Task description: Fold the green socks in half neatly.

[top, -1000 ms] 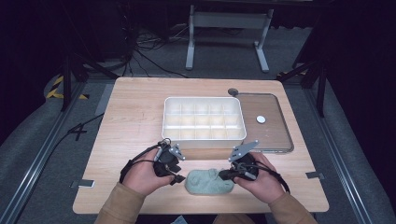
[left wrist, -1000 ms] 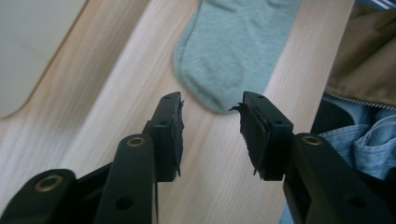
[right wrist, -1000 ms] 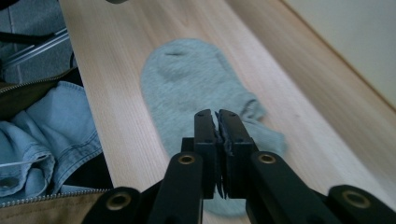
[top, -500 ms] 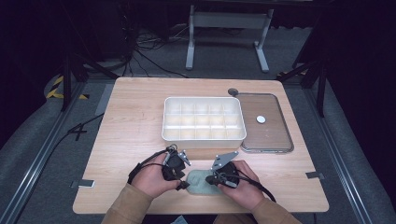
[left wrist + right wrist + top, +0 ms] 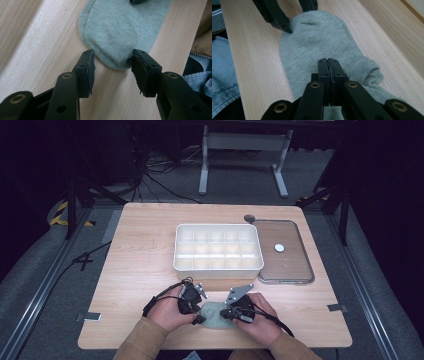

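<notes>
A grey-green sock [image 5: 215,316] lies flat near the table's front edge. My left gripper [image 5: 199,315] is at its left end. In the left gripper view the jaws [image 5: 112,62] stand open around the sock's rounded end [image 5: 112,30]; they have just been opening, and the fabric lies between them unpressed. My right gripper [image 5: 223,312] sits low on the sock's middle. Its jaws [image 5: 328,61] are shut tight together on top of the sock [image 5: 312,45]; I cannot tell if any fabric is pinched. The left gripper's fingers [image 5: 284,22] show at the sock's far end in the right gripper view.
A white compartment tray [image 5: 218,226] stands at the table's middle. A clear lid with a white knob [image 5: 285,252] lies to its right. A small dark round thing [image 5: 249,218] sits behind them. The table's front edge and the person's lap are close below the sock.
Both hands came down onto the sock. The right gripper slid left toward the left gripper, covering more of the sock. The left gripper's jaws have spread wider.
</notes>
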Demonstrator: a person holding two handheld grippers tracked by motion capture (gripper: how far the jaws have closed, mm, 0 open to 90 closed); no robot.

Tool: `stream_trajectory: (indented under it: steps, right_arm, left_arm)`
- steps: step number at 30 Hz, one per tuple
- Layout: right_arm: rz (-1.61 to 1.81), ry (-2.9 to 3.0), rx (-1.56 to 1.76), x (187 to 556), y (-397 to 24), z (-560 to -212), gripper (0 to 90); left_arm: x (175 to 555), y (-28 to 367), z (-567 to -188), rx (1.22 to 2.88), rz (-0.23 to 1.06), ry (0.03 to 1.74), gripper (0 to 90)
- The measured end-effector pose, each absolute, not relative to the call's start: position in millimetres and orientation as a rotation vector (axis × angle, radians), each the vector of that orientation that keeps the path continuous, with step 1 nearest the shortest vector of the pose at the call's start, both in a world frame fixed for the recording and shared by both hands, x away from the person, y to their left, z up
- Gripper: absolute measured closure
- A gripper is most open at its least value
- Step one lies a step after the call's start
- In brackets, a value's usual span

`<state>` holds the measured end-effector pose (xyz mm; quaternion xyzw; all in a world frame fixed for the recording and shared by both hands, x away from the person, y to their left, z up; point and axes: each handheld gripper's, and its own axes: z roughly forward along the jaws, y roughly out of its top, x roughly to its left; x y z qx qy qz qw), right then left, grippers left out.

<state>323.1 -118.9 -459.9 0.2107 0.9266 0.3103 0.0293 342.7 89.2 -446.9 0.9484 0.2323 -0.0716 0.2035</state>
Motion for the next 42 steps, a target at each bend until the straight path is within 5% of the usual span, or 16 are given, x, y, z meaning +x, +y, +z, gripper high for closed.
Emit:
stream_trajectory:
  steps: [4,12,30,37,42]
  right_arm:
    - [0.954,2.854,0.641,322,-119,-460,90.0]
    - [0.976,2.837,0.636,320,-121,-462,90.0]
    - [1.043,2.837,0.595,313,-116,-463,89.5]
    - [1.062,2.796,0.749,319,-154,-438,87.0]
    - [0.870,2.876,0.840,321,-167,-453,87.1]
  left_arm:
    - [342,87,-447,2.638,-0.202,0.664,55.8]
    - [340,76,-445,2.643,-0.235,0.665,79.8]
    - [328,62,-419,2.629,-0.183,0.507,80.8]
    - [328,66,-413,2.697,-0.186,0.551,81.0]
    - [329,63,-410,2.699,-0.197,0.540,80.9]
